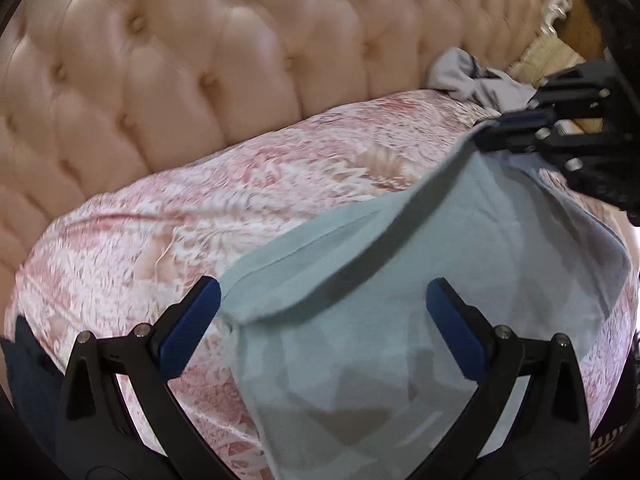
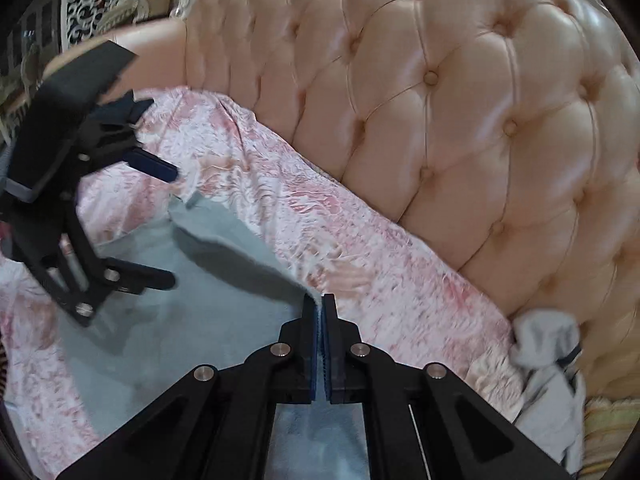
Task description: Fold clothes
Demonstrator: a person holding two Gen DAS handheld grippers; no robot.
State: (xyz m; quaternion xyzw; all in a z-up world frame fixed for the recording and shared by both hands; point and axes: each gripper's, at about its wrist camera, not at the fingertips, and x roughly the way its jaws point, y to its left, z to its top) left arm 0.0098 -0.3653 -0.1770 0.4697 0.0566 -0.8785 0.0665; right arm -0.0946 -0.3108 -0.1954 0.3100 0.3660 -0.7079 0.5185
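Note:
A light blue garment (image 1: 360, 360) lies spread on the pink floral cover, with one edge lifted into a fold. My right gripper (image 2: 319, 300) is shut on that lifted edge, and the thin cloth shows between its blue pads. In the left wrist view the right gripper (image 1: 502, 128) sits at the far right, holding the edge up. My left gripper (image 1: 320, 304) is open above the garment (image 2: 180, 312), its pads clear of the cloth. In the right wrist view the left gripper (image 2: 170, 224) stands at the left, jaws wide apart.
A peach tufted backrest (image 1: 180, 80) rises behind the floral cover (image 1: 140, 248). A crumpled grey garment (image 2: 548, 360) lies against the backrest at the right. Ornate carved furniture (image 2: 100, 0) stands beyond the far corner.

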